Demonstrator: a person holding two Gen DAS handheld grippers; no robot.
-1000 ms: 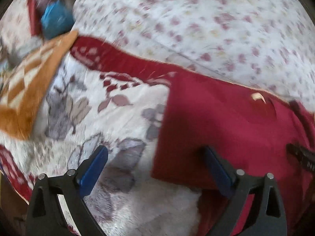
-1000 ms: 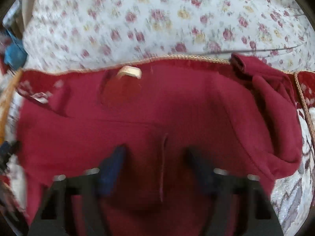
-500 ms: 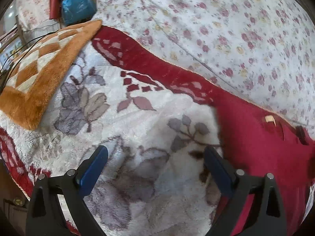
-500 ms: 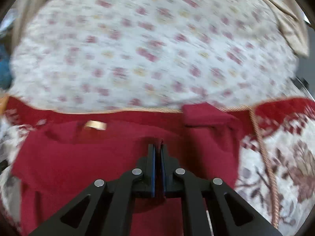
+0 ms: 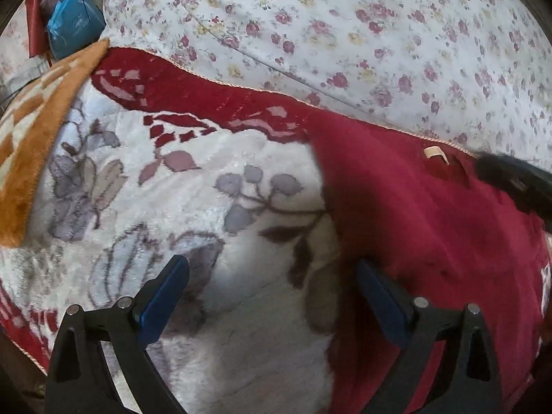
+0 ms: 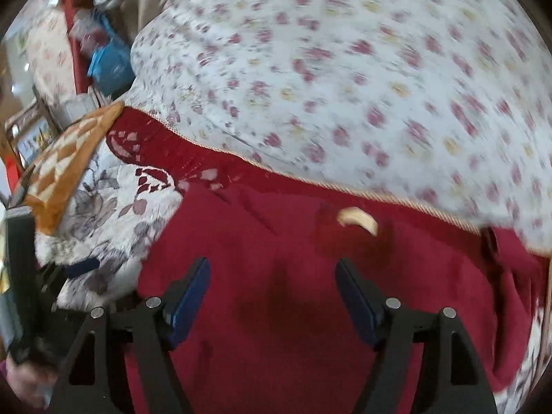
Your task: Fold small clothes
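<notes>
Blurred by motion across the right wrist view: floral quilt point(image 6: 345, 79), its rose print smeared into streaks. Cut off at the bottom and right edges of both views: red garment point(image 5: 431, 227), lower hem and far side out of frame. Too small and soft to read: pale neck label point(image 6: 357, 219). Only partly seen at the right edge of the left wrist view: right gripper point(image 5: 510, 179), a dark blurred shape, fingertips hidden. Crowded into the upper left corner, indistinct: blue bag point(image 5: 72, 24). Cropped at the left edge: orange checkered blanket point(image 5: 31, 131).
</notes>
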